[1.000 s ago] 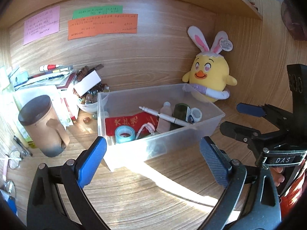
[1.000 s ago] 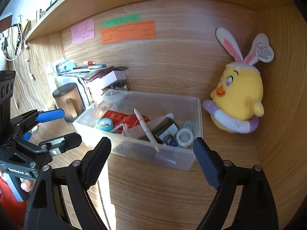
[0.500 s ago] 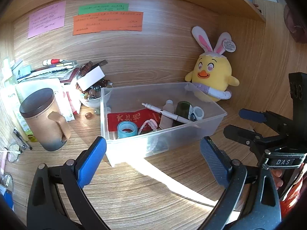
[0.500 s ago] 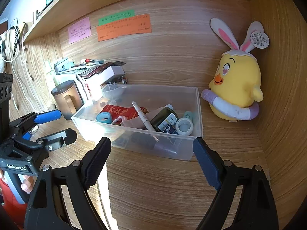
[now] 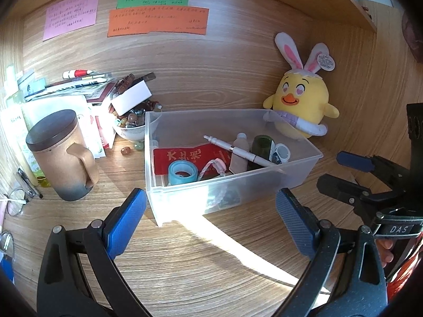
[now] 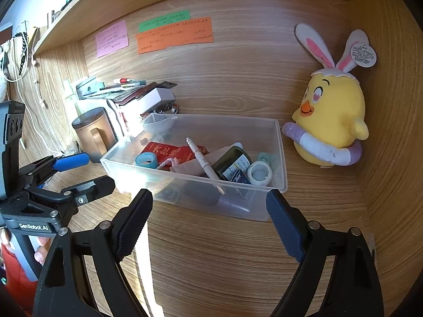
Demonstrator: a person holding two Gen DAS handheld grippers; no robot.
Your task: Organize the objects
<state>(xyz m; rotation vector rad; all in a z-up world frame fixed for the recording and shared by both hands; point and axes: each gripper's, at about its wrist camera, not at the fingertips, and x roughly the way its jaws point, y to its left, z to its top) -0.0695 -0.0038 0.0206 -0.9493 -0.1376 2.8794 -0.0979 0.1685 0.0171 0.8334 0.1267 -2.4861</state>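
Observation:
A clear plastic bin (image 5: 304,169) (image 6: 277,142) stands on the wooden desk. In it lie a white pen (image 5: 238,150) (image 6: 203,162), a blue tape roll (image 5: 182,173) (image 6: 145,159), a red packet (image 5: 185,155) (image 6: 169,152), a dark green bottle (image 5: 260,146) (image 6: 232,162), a white tape roll (image 6: 259,172) and a small beige bottle (image 5: 242,153). My left gripper (image 5: 211,218) is open and empty, just in front of the bin. My right gripper (image 6: 208,218) is open and empty, in front of the bin's near right side.
A yellow plush chick with rabbit ears (image 5: 301,105) (image 6: 330,124) sits in the back right corner. A brown lidded mug (image 5: 60,155) (image 6: 91,132), a bowl of beads (image 5: 130,125) and stacked books and boxes (image 5: 87,89) stand at the left. Notes hang on the back wall.
Both grippers have drawn back a little and tilted up; the bin and chick sit slightly farther and lower in view. Nothing was grasped or released.

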